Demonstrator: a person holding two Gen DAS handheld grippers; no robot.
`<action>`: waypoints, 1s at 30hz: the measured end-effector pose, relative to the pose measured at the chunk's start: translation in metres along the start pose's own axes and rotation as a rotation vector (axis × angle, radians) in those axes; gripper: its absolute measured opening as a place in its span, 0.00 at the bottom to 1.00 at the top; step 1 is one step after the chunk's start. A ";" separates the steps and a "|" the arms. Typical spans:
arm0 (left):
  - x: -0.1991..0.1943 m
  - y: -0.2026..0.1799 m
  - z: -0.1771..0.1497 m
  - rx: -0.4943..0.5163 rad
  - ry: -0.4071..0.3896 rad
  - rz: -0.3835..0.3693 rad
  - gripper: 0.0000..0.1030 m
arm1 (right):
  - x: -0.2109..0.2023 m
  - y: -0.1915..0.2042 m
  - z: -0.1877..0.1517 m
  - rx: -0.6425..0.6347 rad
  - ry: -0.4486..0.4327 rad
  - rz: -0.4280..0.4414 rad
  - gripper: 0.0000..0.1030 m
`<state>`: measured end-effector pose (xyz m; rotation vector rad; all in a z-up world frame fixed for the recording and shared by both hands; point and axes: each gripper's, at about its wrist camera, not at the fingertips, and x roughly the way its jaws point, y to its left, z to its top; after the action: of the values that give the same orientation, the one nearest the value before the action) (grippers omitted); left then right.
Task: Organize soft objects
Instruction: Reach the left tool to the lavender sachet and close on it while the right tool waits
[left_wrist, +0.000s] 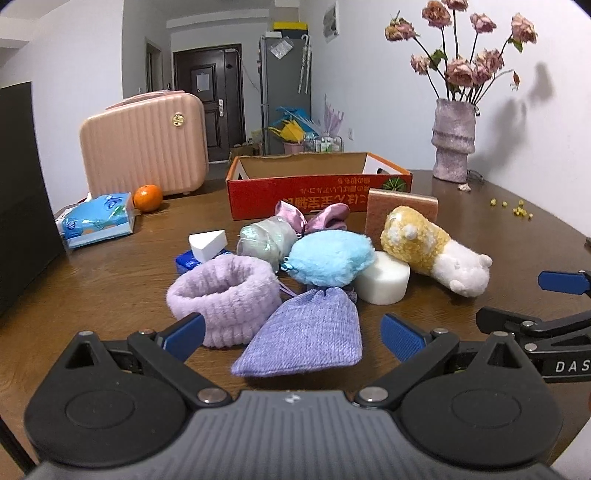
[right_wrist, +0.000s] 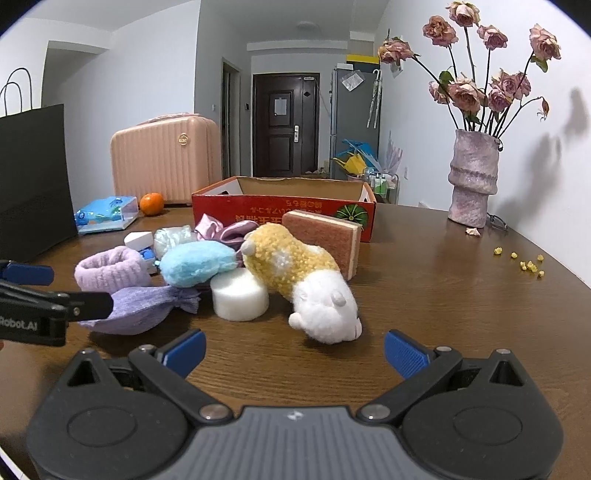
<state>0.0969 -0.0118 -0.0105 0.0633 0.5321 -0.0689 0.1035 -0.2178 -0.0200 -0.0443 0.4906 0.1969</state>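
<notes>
left gripper (left_wrist: 293, 334): black linkage arms, blue ribbed pads, silver pivot screws, grey ribbed housing with tiny white logo | right gripper (right_wrist: 294, 349): same build, black round hubs, blue pads, grey grooved body | side markings: white "DAS" lettering on right one, "Robot.AI" on left one

We note a glossy wood-grain worktop (right_wrist: 424, 280), fuzzy plush toy (right_wrist: 295, 273), ribbed knit pouch (left_wrist: 306, 332), matt cardboard box (left_wrist: 295, 190).
</notes>
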 end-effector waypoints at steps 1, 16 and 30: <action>0.003 -0.001 0.002 0.004 0.005 -0.002 1.00 | 0.002 -0.001 0.000 0.001 0.000 -0.002 1.00; 0.060 -0.006 0.017 -0.008 0.153 -0.034 0.98 | 0.026 -0.020 0.006 0.003 0.009 -0.010 1.00; 0.087 -0.004 0.014 -0.030 0.221 -0.049 0.54 | 0.039 -0.020 0.009 0.006 0.020 0.020 1.00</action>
<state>0.1779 -0.0214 -0.0431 0.0283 0.7552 -0.1024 0.1449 -0.2296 -0.0306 -0.0356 0.5112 0.2148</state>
